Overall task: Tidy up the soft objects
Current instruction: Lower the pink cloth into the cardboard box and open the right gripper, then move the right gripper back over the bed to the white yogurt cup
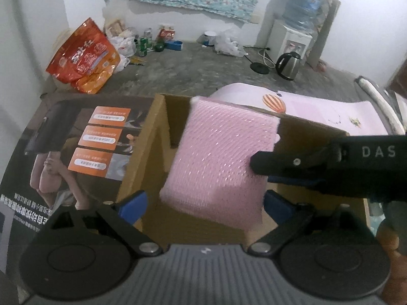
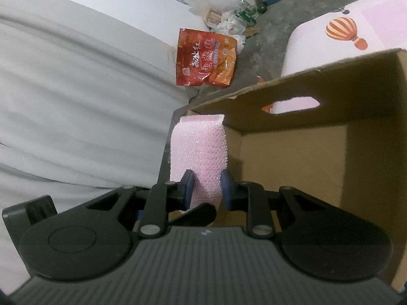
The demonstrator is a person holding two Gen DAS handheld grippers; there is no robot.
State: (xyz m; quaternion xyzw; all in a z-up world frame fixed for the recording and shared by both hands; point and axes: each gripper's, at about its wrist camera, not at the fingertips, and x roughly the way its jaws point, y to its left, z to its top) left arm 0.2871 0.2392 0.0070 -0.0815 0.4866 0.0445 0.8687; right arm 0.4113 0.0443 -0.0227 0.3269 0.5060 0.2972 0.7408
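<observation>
Two grippers at work over one open cardboard box [image 1: 150, 137]. Nearest in the left wrist view, the left gripper [image 1: 204, 204] has its blue pads spread wide, one on each side of the lower end of the pink sponge [image 1: 218, 162] w/o pressing it; jaws apart, nothing gripped. Right gripper [image 2: 206, 189] is pinched tight on the sponge's edge, pads squeezing the soft mesh inward so it bulges above the grip. In the left view that same gripper [image 1: 264, 170] comes in from the right side, clamping the sponge's right edge.

Sponge hangs above the box opening, not yet resting inside as far as I can tell. Long axis runs away from the left cam, up toward the far box wall; in the right view it stands nearly upright, top end beside the box's near corner flap.

Key relation: box cavity lies below and slightly right of the sponge in the right view, so next move is prob. lower + release by the right hand. Left is close but idle.

Further off: pink lid w/ balloon print [image 2: 346, 33], red snack bag [image 1: 84, 58] on the floor, kettle [image 1: 288, 66] by the wall.
</observation>
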